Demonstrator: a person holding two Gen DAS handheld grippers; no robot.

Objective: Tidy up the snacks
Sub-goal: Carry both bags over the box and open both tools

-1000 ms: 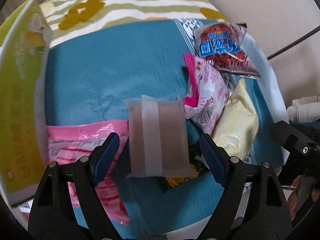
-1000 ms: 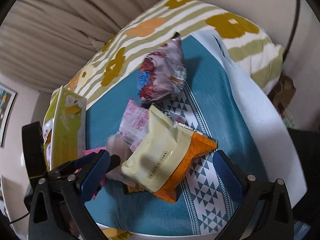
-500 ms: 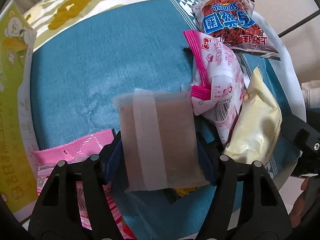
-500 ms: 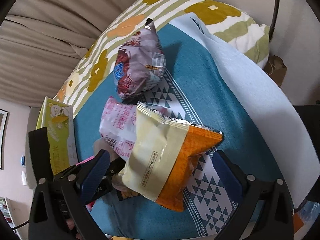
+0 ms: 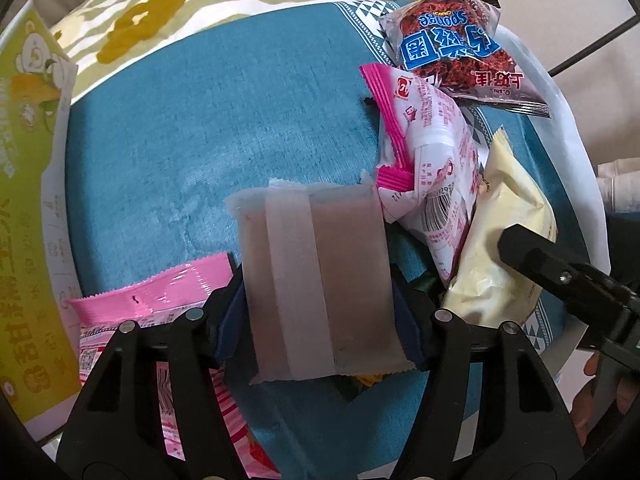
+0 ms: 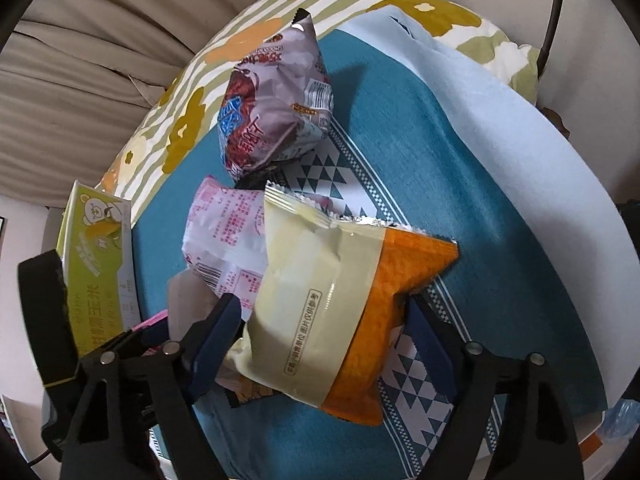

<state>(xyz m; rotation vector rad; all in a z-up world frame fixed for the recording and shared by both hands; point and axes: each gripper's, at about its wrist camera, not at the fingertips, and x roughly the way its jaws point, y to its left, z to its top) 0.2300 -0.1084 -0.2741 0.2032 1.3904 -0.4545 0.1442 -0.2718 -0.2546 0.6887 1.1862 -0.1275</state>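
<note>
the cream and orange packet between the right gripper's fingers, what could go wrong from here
The right gripper is closing on the cream and orange packet, a puffy bag that could crush or slip out. It overlaps the pink-printed packet, so lifting may drag that along. The left gripper, closing on the frosted brown packet, works close by; the tools might collide.

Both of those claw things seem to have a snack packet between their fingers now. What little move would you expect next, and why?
Probably a short lift. The left gripper is closing, its pads against the frosted brown packet. The right gripper is closing around the cream and orange packet. Both packets lie on the blue cloth in a pile, so raising them would free them.
</note>
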